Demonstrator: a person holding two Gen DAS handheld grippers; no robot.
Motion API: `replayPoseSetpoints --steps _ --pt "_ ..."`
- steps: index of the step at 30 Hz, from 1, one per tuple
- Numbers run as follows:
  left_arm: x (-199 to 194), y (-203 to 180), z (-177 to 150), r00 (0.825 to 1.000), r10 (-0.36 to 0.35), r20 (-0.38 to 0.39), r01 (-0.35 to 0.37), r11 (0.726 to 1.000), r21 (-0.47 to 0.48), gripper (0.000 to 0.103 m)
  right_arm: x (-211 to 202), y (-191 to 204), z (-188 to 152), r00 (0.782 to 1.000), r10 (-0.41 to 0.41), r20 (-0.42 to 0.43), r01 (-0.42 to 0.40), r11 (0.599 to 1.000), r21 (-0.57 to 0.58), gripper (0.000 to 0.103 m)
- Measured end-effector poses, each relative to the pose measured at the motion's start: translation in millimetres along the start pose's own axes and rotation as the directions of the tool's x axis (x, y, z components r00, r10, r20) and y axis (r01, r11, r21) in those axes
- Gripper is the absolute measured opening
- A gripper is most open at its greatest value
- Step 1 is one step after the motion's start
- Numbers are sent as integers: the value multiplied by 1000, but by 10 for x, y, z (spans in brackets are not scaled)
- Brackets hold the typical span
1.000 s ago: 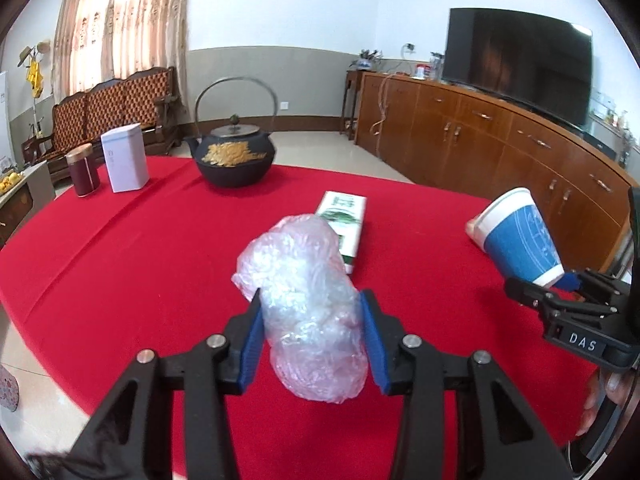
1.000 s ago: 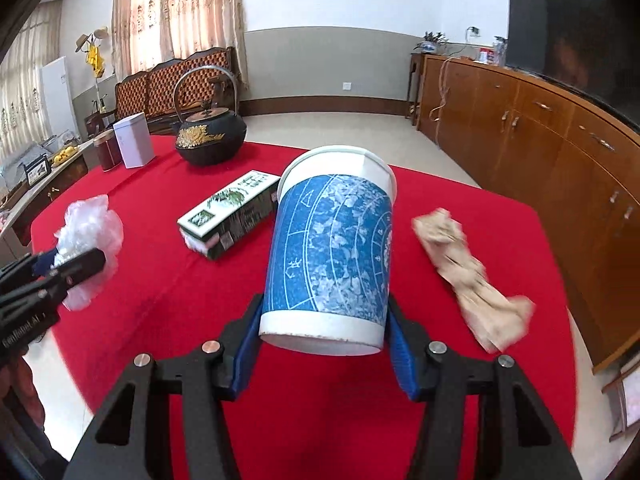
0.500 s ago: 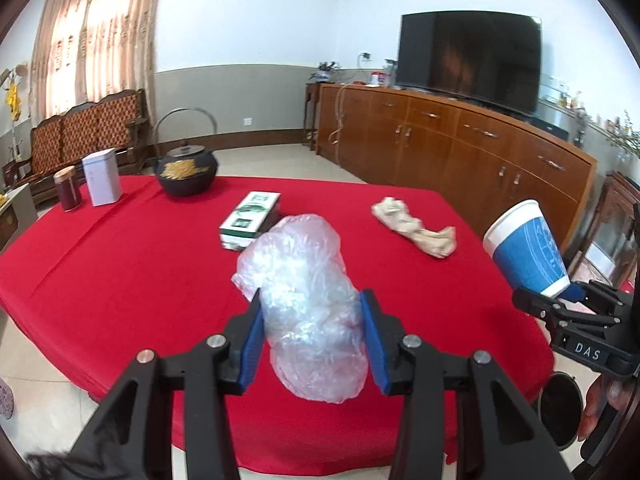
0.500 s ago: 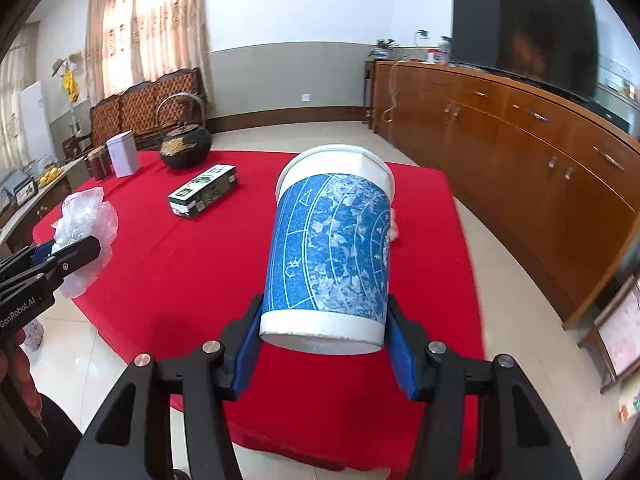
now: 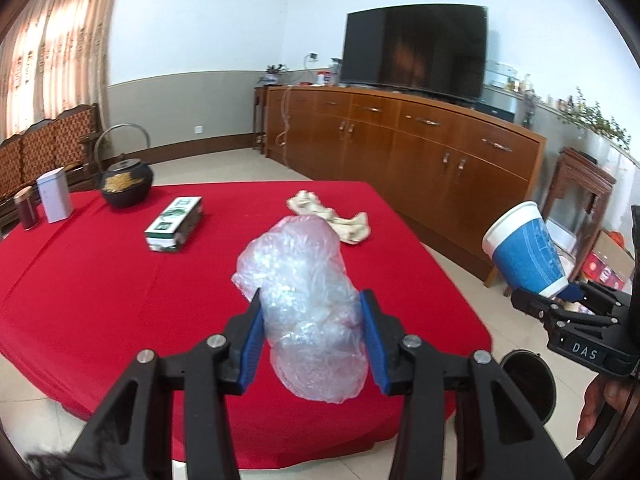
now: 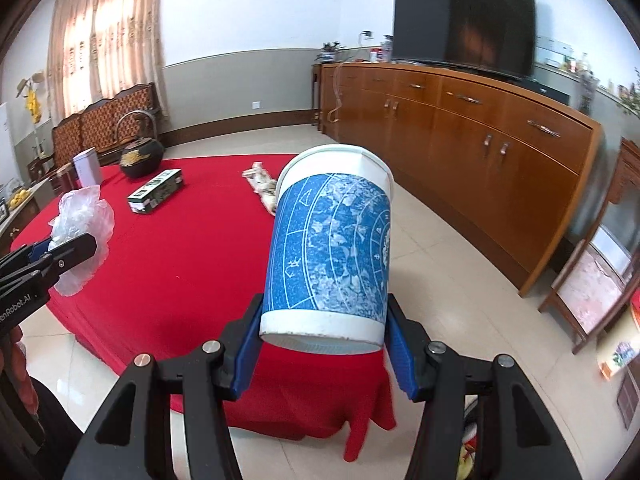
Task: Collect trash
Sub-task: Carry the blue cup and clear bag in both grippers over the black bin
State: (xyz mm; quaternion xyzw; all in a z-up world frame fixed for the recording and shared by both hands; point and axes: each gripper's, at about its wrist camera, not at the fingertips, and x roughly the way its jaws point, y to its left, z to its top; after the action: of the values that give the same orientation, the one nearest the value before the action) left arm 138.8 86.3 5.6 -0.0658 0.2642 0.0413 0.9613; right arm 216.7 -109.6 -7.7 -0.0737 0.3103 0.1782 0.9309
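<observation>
Left gripper (image 5: pixel 312 332) pinches a bag (image 5: pixel 304 300): crumpled clear plastic film, lumpy oblong, long axis running away from the camera along the fingers, blue pads (image 5: pixel 252 336) pressed into both sides, held in the air over the near edge of the table (image 5: pixel 100 280). Right gripper (image 6: pixel 324 344) clamps a cup (image 6: pixel 332 256): paper, blue print with white rim and base band, tapered, gripped near the base, long axis along the fingers, mouth pointing away and up, tilted; inside not visible. Cup hangs off the table's right edge, over tile floor. In the left view the cup (image 5: pixel 524 252) leans mouth up-left, with a dark round bin (image 5: pixel 528 384) on the floor below the right gripper (image 5: pixel 568 296); bin contents can't tell. Table has a red cloth, smooth, draped over the edges. On it: a crumpled beige rag (image 5: pixel 332 218) near the far right edge, a green-white carton (image 5: pixel 174 224) lying flat mid-table with its long axis toward the far edge, a black iron kettle (image 5: pixel 126 180) with hoop handle near the far edge, and a white tin (image 5: pixel 54 194) and a dark jar (image 5: pixel 26 208) at the far left corner. A hand (image 5: pixel 600 404) shows under the right gripper.
</observation>
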Motion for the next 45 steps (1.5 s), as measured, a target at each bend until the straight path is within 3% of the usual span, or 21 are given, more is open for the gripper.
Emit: replayPoseSetpoints --steps 19,28,34,45 --pt "108 -775 -58 988 -150 -25 152 985 84 46 -443 -800 -449 988 -150 -36 153 984 96 58" --pt "169 -1386 -124 973 -225 -60 232 959 164 46 -674 -1356 -730 975 -214 -51 220 960 175 58" --pt "205 -1813 -185 958 -275 -82 286 937 201 46 -853 -1722 -948 968 -245 -62 253 943 219 58" --pt "351 -2661 -534 912 -360 -195 403 871 279 46 -1018 -2433 -1496 946 -293 -138 321 906 277 58"
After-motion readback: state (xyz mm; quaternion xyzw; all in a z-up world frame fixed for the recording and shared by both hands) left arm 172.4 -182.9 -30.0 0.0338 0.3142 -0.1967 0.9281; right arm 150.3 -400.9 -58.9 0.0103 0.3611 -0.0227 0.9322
